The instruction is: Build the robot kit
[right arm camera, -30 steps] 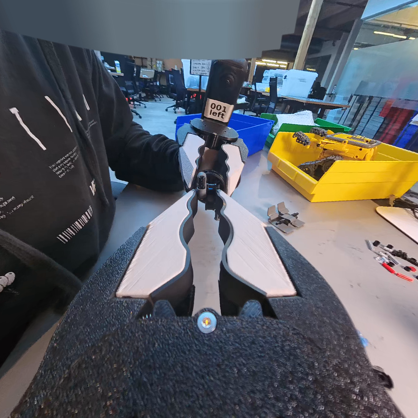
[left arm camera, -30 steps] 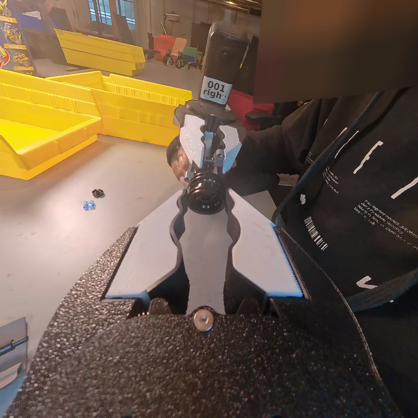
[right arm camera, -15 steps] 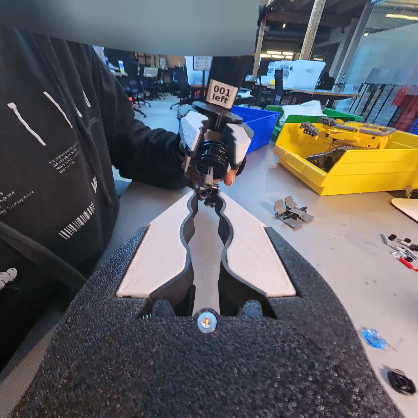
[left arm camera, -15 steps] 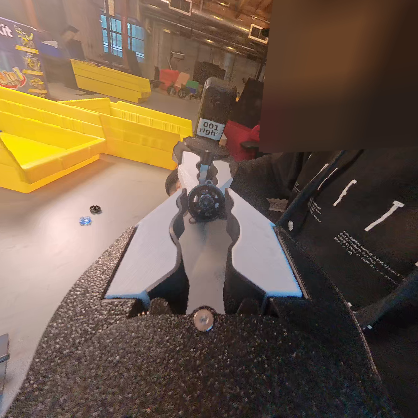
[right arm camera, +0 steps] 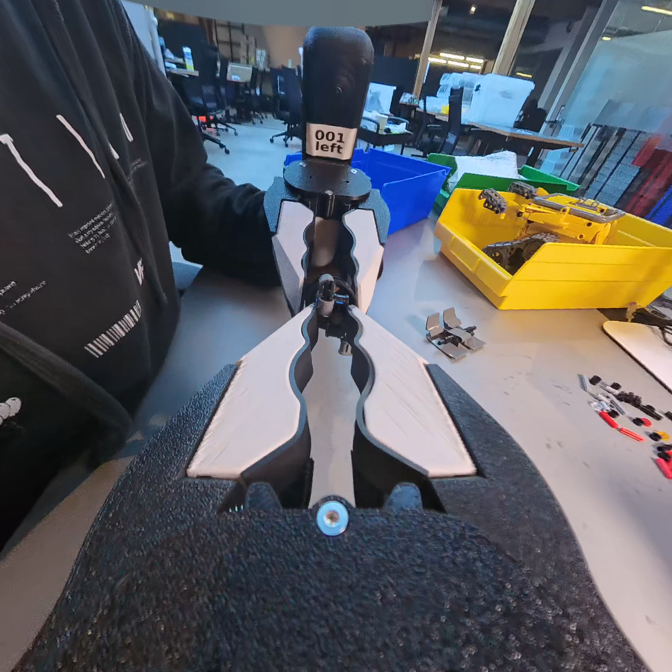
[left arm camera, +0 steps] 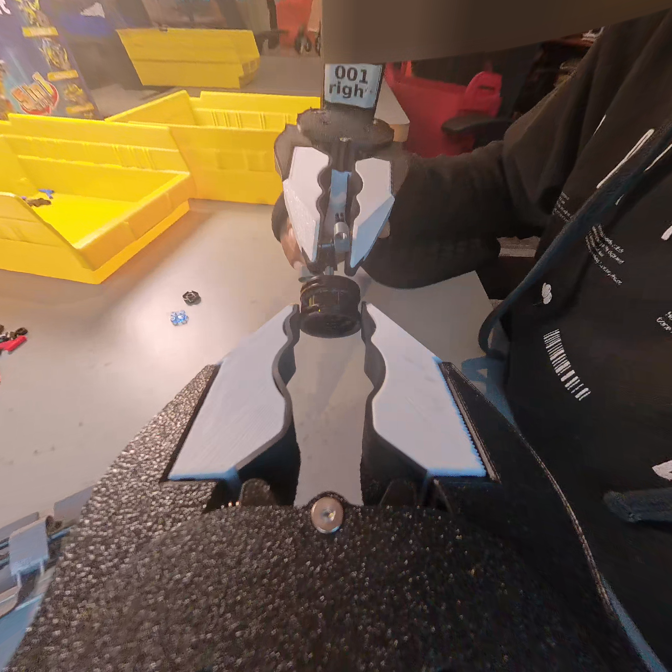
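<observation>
- Black ribbed plastic wheel [left arm camera: 329, 314] pinched between the tips of the left gripper [left arm camera: 330, 320], above the grey table [left arm camera: 109, 363]. The right gripper [left arm camera: 336, 251] faces it, nearly closed on a small black-and-grey pin assembly [left arm camera: 336, 236] whose end meets the wheel; seating cannot be judged.
- Yellow plastic bins [left arm camera: 109, 203] behind. White sticker [left arm camera: 349, 85] on the facing gripper bears print, not transcribed.
- Right wrist view: right gripper [right arm camera: 332, 320] clamps the same assembly [right arm camera: 332, 309]; wheel mostly hidden. Yellow toy tracked vehicle [right arm camera: 545, 225] lies binned.
</observation>
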Demonstrator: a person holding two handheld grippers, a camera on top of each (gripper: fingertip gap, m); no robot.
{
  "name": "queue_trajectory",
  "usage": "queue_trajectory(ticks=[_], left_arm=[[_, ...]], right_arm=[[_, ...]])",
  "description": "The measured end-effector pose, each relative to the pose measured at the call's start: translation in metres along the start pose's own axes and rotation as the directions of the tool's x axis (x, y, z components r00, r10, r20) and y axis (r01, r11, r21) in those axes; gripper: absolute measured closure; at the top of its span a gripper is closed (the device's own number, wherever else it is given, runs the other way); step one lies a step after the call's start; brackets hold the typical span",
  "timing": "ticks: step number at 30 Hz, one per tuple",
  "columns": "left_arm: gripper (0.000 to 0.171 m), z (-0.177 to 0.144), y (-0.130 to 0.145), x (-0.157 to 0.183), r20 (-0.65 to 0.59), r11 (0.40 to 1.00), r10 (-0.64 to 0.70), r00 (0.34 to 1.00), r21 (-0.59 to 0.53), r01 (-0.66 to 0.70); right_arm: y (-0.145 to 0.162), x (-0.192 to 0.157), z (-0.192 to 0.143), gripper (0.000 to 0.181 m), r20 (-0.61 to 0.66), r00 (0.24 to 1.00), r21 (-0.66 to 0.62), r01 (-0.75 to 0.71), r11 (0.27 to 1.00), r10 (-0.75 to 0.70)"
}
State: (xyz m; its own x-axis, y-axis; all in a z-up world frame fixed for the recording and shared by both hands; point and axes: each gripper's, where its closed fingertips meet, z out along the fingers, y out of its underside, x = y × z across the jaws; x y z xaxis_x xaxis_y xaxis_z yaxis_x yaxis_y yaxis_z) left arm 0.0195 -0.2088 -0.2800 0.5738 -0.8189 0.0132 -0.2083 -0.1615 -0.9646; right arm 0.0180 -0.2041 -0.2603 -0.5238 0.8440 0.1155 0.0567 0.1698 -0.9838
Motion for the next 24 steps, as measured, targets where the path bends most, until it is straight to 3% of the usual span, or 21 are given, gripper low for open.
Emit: queue_trajectory(ticks=[5,12,19,24], left_arm=[[0.139,0.002,-0.010,-0.012,0.073,0.995,-0.051,0.996,0.086,0.045],[0.139,-0.003,-0.023,-0.024,0.209,0.991,0.017,0.978,0.129,-0.045],[0.139,-0.004,-0.004,-0.037,0.271,0.999,0.029,0.962,-0.026,-0.023],[0.139,-0.005,0.030,-0.039,0.213,0.961,0.070,0.975,-0.277,-0.008]], right_arm=[[-0.003,0.019,-0.004,0.168,-0.149,0.988,-0.004,0.047,0.999,-0.047],[-0.015,0.033,-0.006,0.166,-0.298,0.944,-0.009,0.146,0.989,-0.142],[0.018,0.042,0.001,0.167,-0.314,0.941,-0.167,0.077,0.983,-0.128],[0.062,0.033,0.011,0.166,-0.220,0.967,-0.373,0.041,0.927,-0.131]])
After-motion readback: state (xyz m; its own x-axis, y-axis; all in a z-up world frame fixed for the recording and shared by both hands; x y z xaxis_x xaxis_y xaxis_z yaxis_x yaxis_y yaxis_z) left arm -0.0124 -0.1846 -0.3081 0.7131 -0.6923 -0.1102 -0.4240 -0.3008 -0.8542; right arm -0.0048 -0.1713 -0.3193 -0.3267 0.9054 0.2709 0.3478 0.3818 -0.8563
